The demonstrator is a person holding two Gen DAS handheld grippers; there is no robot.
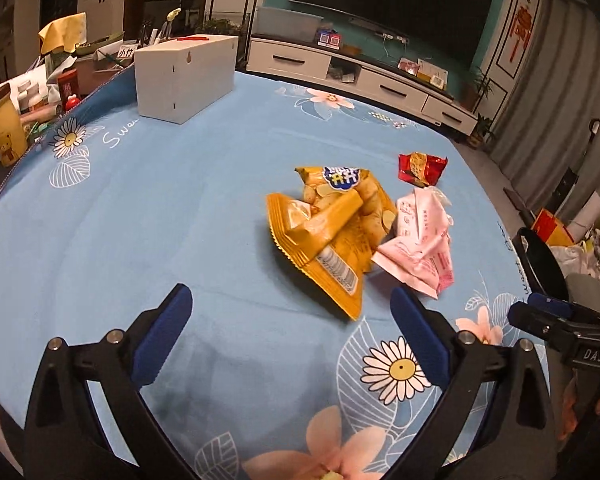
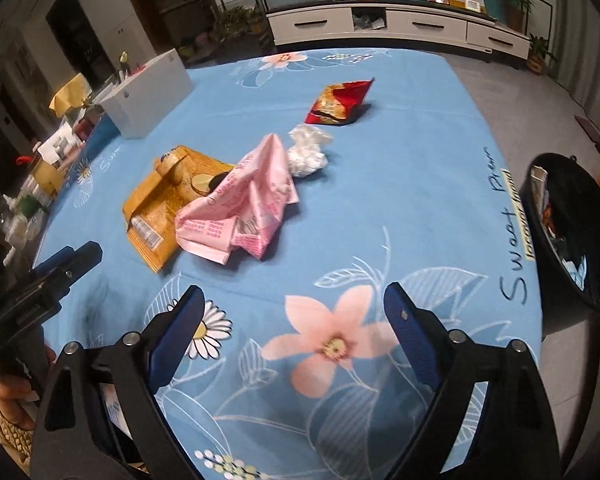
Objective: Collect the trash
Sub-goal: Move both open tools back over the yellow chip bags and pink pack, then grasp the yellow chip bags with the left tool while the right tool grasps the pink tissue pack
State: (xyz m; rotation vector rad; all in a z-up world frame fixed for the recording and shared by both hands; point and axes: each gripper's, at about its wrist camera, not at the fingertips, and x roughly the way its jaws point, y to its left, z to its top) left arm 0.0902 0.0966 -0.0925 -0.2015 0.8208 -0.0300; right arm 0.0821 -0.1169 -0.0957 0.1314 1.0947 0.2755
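Note:
Trash lies on the blue flowered tablecloth (image 1: pixel 180 208): a yellow snack bag (image 1: pixel 328 232), a crumpled pink wrapper (image 1: pixel 416 240) and a red snack bag (image 1: pixel 422 168). The right wrist view shows the yellow bag (image 2: pixel 168 204), the pink wrapper (image 2: pixel 244 208), a white crumpled tissue (image 2: pixel 306 152) and the red bag (image 2: pixel 340 102). My left gripper (image 1: pixel 290 300) is open and empty, just short of the yellow bag. My right gripper (image 2: pixel 292 300) is open and empty, nearer than the pink wrapper. A black trash bin (image 2: pixel 568 232) with trash inside stands off the table's right edge.
A white box (image 1: pixel 186 76) stands at the table's far left. Bottles and clutter (image 1: pixel 8 128) crowd a side table on the left. A TV cabinet (image 1: pixel 360 80) lines the far wall. The right gripper shows at the left view's right edge (image 1: pixel 560 320).

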